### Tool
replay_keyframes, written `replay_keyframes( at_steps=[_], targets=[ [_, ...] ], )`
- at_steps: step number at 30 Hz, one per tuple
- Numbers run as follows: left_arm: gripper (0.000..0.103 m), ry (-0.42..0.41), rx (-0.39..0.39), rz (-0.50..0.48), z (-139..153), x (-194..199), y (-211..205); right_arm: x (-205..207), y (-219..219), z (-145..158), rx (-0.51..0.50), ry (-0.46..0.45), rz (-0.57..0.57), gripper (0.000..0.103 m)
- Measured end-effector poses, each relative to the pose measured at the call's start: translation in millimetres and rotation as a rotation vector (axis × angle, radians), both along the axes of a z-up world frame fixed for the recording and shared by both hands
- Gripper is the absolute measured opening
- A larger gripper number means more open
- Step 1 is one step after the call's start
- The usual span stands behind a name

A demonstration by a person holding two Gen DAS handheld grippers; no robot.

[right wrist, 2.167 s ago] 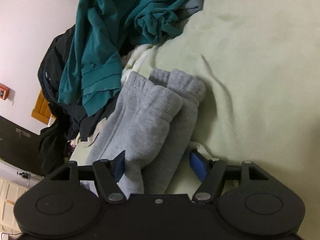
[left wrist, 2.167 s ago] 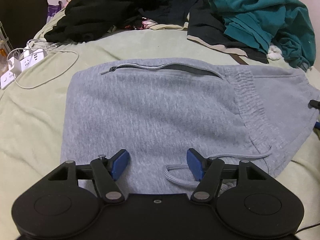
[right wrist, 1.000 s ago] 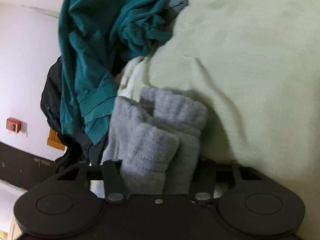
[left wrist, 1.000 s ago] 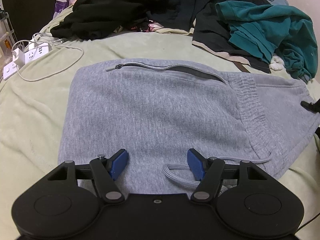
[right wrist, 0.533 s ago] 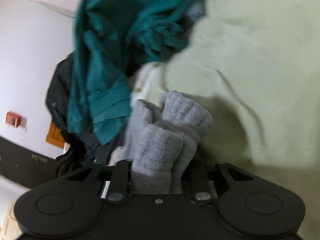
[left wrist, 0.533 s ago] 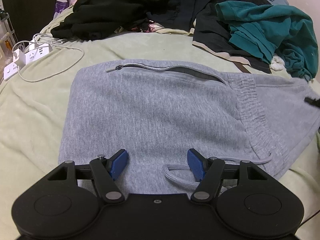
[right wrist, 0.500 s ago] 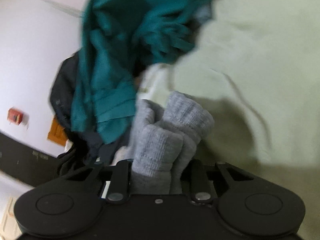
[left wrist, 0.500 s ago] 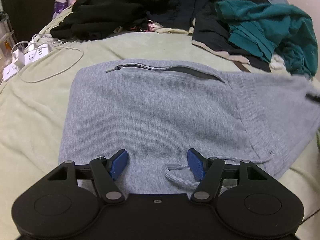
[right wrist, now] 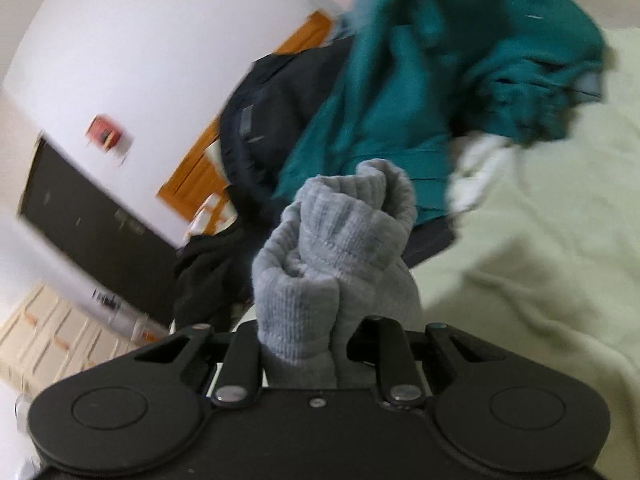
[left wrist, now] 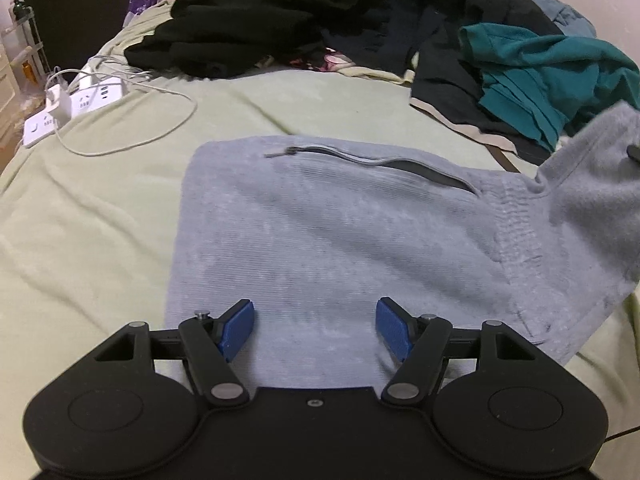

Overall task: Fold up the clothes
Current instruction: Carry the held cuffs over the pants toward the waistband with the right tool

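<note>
Grey sweatpants (left wrist: pixel 328 232) lie flat on the pale green bed, zip pocket (left wrist: pixel 376 162) facing up. My left gripper (left wrist: pixel 315 330) is open and empty, low over the near edge of the pants. My right gripper (right wrist: pixel 304 344) is shut on the bunched grey leg cuffs (right wrist: pixel 340 240) and holds them lifted off the bed. In the left wrist view that lifted end (left wrist: pixel 596 184) rises at the right edge.
A pile of black clothes (left wrist: pixel 256 28) and a teal garment (left wrist: pixel 552 68) lie at the back of the bed. White power strips with a cable (left wrist: pixel 68 104) sit at the left edge. A dark cabinet (right wrist: pixel 88 216) and wooden door stand beyond.
My right gripper closed on the grey cuffs and lifted them up and toward the left, raising the pants' right end. The drawstring near my left gripper is out of sight now.
</note>
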State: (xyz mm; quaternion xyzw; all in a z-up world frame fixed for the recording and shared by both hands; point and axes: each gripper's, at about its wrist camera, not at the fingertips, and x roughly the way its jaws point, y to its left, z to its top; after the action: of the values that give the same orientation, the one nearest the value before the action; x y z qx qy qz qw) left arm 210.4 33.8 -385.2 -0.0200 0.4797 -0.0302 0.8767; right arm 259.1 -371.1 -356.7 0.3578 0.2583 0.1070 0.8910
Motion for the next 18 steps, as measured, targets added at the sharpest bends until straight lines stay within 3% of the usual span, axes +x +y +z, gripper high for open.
replay_keyframes(
  at_steps=[8,18],
  targets=[
    [0.073,-0.003,-0.016,0.043,5,-6,35,5,90,16,-0.026,-0.032,0.171,0.016],
    [0.073,-0.007,-0.048,0.104,6,-14,79,-5,190,13,-0.073,-0.01,0.34,0.016]
  ],
)
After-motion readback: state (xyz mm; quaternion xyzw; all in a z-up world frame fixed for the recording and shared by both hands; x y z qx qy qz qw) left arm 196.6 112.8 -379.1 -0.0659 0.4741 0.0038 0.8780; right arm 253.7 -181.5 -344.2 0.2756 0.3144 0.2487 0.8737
